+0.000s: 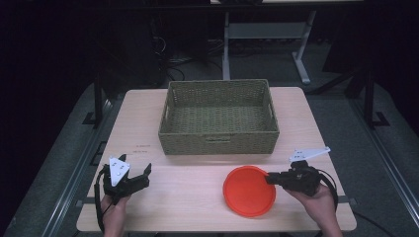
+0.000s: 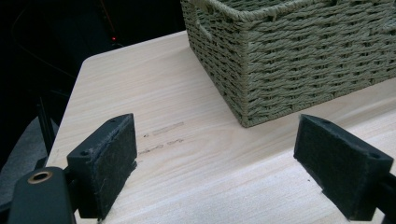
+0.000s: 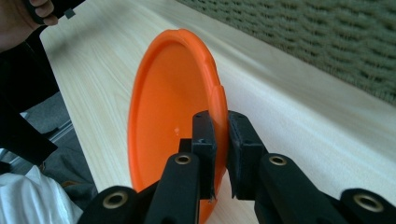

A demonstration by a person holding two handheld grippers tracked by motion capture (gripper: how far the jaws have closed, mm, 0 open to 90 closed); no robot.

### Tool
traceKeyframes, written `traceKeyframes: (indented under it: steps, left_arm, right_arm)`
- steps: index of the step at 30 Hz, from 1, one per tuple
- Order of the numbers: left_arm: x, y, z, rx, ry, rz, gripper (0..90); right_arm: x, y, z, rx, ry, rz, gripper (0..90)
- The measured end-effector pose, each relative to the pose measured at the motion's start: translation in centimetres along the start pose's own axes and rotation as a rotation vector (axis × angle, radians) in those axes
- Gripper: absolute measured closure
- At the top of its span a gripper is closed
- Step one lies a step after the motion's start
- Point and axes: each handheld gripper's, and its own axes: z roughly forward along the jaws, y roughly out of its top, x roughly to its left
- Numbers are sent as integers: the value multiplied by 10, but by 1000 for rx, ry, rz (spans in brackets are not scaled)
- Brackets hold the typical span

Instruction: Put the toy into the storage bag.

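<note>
Dark floor and metal frame legs are surrounding a pale wooden table (image 1: 197, 173) in the high view. At lower left, the left gripper (image 1: 134, 174) is hovering over bare wood with its jaws standing wide apart — nothing is sitting between its pads (image 2: 109, 158) in the left gripper view. Moving rightward, a woven green basket (image 1: 219, 118) is occupying the upper centre of the tabletop. Below it and to the right, an orange plate (image 1: 247, 191) is lying near the front edge. At lower right, the right gripper (image 1: 269, 177) is pinching the plate's rim — its jaws are clamped on the orange edge (image 3: 219, 107) in the right gripper view.
</note>
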Motion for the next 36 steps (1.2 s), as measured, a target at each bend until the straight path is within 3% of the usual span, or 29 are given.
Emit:
traceKeyframes:
  steps: [5,9,16,22,36]
  left_arm:
    - [0,-1,0,-14,2,-15,127]
    - [-1,0,-1,-6,0,-3,127]
    - [2,-1,0,-3,8,-13,127]
    - [2,-1,0,-1,7,-16,127]
    - [1,-1,1,3,4,-8,127]
  right_arm:
    - [10,12,-10,-37,-14,-28,823]
    - [15,26,-21,-49,-36,-61,822]
    - [19,56,-30,-12,-70,-95,822]
    - [20,70,-30,16,-95,-111,822]
    - [18,101,-34,31,-96,-126,822]
